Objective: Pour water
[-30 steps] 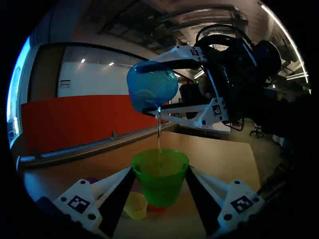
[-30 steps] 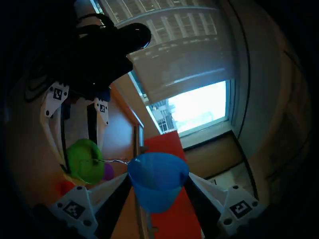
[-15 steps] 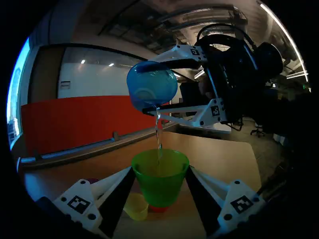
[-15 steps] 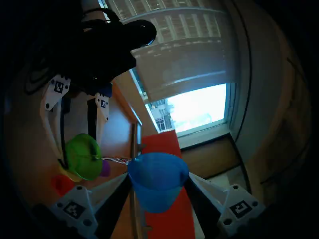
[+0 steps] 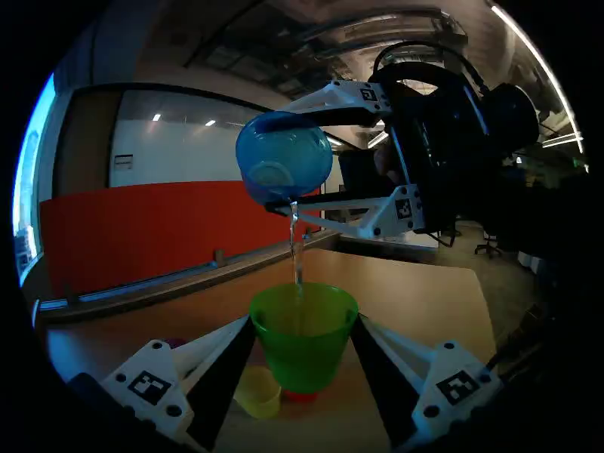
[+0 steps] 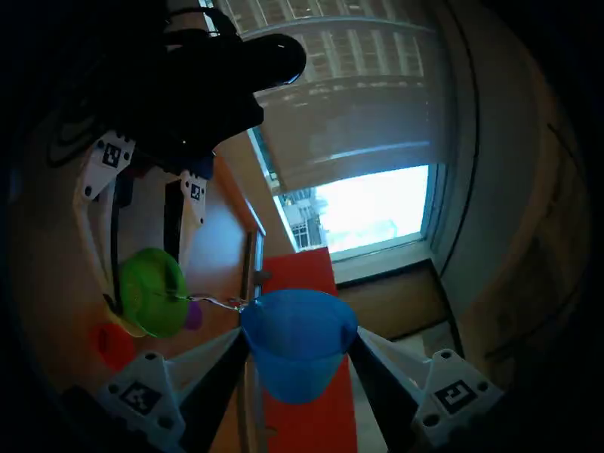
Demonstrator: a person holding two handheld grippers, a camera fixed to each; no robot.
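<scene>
My left gripper (image 5: 302,343) is shut on an upright green cup (image 5: 303,332), held just above the wooden table (image 5: 408,291). Above it, the right gripper (image 5: 321,155) holds a blue cup (image 5: 284,157) tipped over on its side. A thin stream of water (image 5: 296,253) falls from the blue cup's rim into the green cup. In the right gripper view, my right gripper (image 6: 298,355) is shut on the blue cup (image 6: 297,343), and the stream (image 6: 215,302) runs from its rim to the green cup (image 6: 151,293) held by the left gripper (image 6: 143,249).
A yellow cup (image 5: 257,389) and a red cup (image 5: 300,395) stand on the table under the green cup, and a purple one (image 6: 193,315) beside them. An orange wall panel (image 5: 151,234) with a rail runs behind the table. A bright window (image 6: 366,208) lies beyond.
The blue cup has tipped a little further and shifted slightly up and left. Water keeps streaming into the green cup. The left gripper has held still.
</scene>
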